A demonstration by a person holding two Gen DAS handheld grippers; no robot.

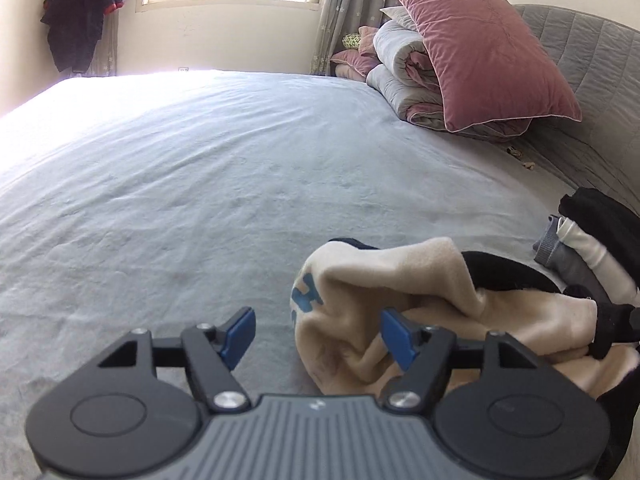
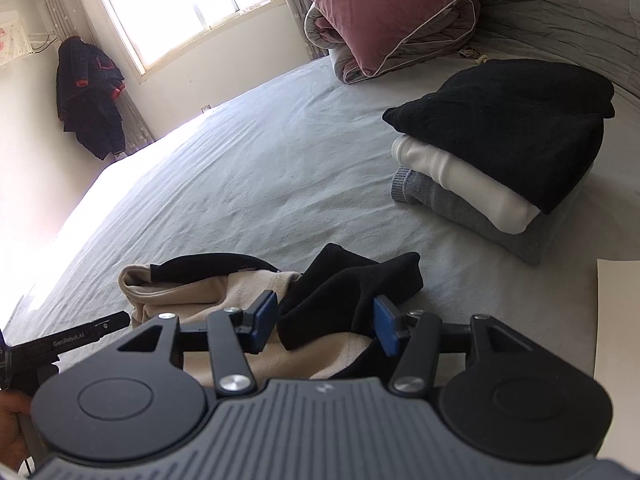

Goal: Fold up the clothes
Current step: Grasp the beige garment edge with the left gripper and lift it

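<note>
Your left gripper (image 1: 318, 338) gapes, the crumpled cream-and-black fleece garment (image 1: 400, 300) brushing its right pad; your right gripper (image 2: 325, 322) stands apart around its black sleeve (image 2: 344, 292).

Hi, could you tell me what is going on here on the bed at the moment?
A person is folding clothes on a bed with a handheld gripper in each hand. A crumpled cream and black garment lies in front of both grippers. The left gripper is open, one finger against the cream fabric. The right gripper is open around a black sleeve without pinching it. A folded stack of black, white and grey clothes sits nearby, below a pink pillow.
</note>
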